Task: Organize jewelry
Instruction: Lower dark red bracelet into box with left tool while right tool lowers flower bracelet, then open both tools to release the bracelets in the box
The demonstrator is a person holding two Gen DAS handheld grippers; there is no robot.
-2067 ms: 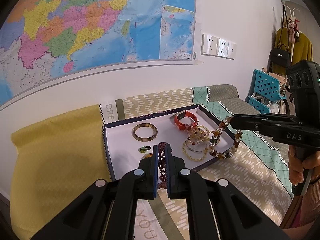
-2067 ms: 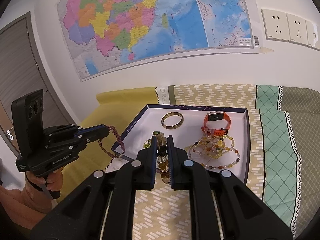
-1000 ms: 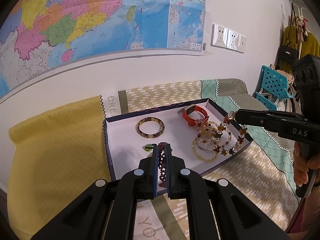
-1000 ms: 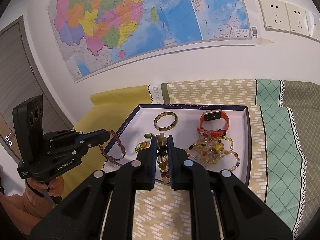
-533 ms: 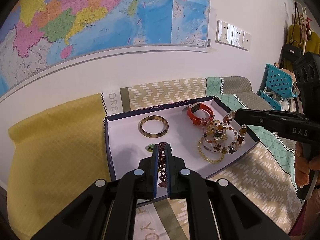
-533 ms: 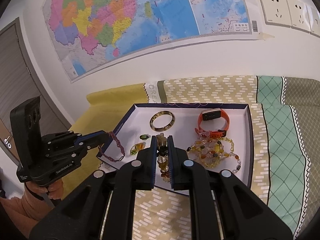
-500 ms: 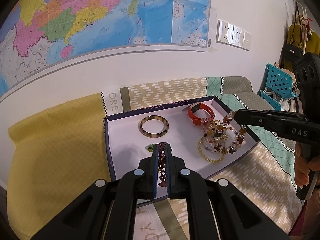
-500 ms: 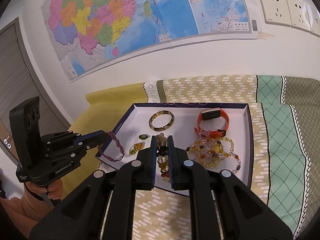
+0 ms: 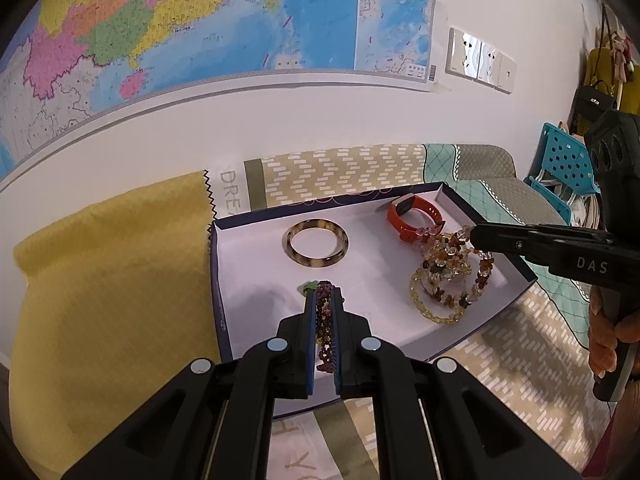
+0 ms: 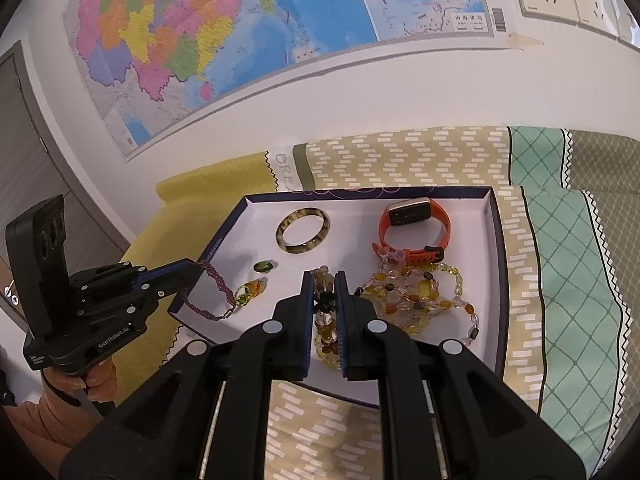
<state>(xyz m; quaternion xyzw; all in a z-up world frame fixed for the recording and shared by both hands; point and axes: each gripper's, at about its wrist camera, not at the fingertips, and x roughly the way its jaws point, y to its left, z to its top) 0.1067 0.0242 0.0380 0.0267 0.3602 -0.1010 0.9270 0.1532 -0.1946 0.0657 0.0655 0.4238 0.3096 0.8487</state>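
Note:
A shallow white tray with a dark blue rim [image 9: 256, 280] [image 10: 494, 280] lies on the patterned cloth. In it are a tortoiseshell bangle [image 9: 317, 242] [image 10: 303, 230], an orange watch band [image 9: 414, 218] [image 10: 416, 228], amber bead strands [image 9: 440, 292] [image 10: 416, 300] and small green stones [image 10: 263, 266]. My left gripper [image 9: 323, 300] [image 10: 192, 266] is shut on a dark purple bead bracelet [image 9: 323, 320] [image 10: 212, 292], which hangs over the tray's left rim. My right gripper [image 10: 324, 284] [image 9: 474, 236] is shut on an amber bead bracelet [image 10: 325, 320] [image 9: 482, 270], held over the bead pile.
A yellow cloth [image 9: 112, 280] covers the surface left of the tray. A wall map [image 9: 200, 40] and sockets [image 9: 480, 60] are behind. A turquoise chair [image 9: 564, 172] and hanging clothes stand far right. A grey door [image 10: 28, 168] is at left.
Both grippers have moved closer over the tray and lower. The right gripper's amber bracelet now hangs over the bead pile. Both stay shut on their bracelets.

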